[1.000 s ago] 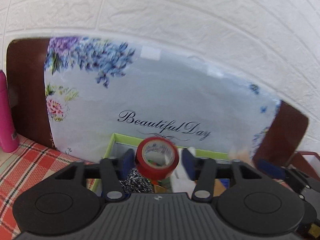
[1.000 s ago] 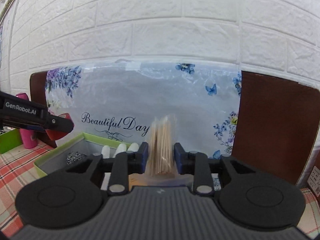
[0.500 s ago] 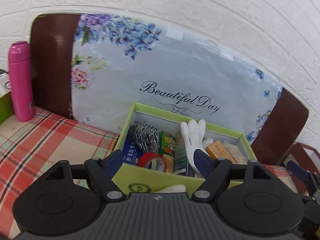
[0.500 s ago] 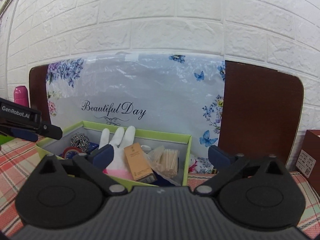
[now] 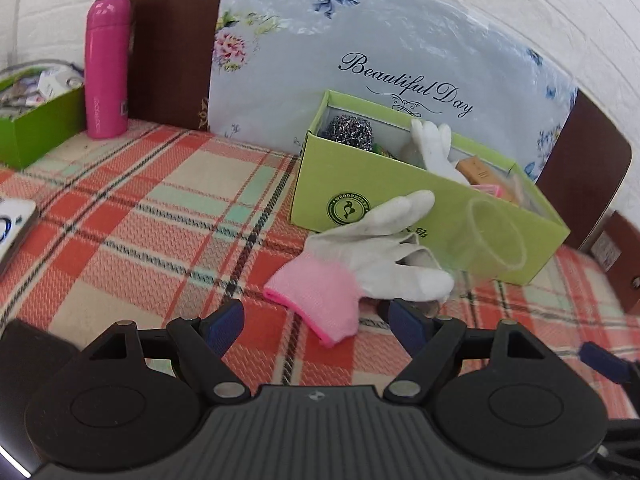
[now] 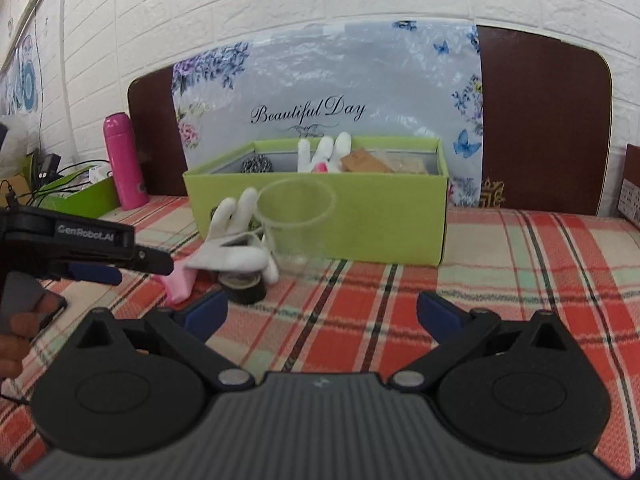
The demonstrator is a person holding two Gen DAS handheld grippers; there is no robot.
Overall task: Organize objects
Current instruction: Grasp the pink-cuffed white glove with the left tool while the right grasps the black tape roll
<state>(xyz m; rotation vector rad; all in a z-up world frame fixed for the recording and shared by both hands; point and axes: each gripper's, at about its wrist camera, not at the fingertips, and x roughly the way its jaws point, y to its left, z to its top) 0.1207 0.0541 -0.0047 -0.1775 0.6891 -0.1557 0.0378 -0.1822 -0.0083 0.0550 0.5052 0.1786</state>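
Note:
A green box [image 5: 400,208] [image 6: 384,224] stands on the plaid cloth and holds a steel scourer [image 5: 351,130], a white glove [image 5: 434,146], a brown packet and other items. In front of it lie a white glove with a pink cuff [image 5: 360,264] [image 6: 228,248], a clear plastic cup [image 5: 494,240] [image 6: 296,220] and a dark tape roll [image 6: 243,286]. My left gripper [image 5: 318,326] is open and empty just before the glove's cuff. My right gripper [image 6: 322,314] is open and empty, back from the box.
A pink bottle [image 5: 107,66] [image 6: 122,160] stands at the left by a second green box [image 5: 36,120] of small items. A flowered plastic sheet [image 5: 400,40] leans on a brown board and the white brick wall. A dark phone [image 6: 36,312] lies at the left.
Both grippers opened, dropping the red tape and the toothpick bundle into the box, then pulled back and down. The glove, cup and dark roll on the cloth came into view.

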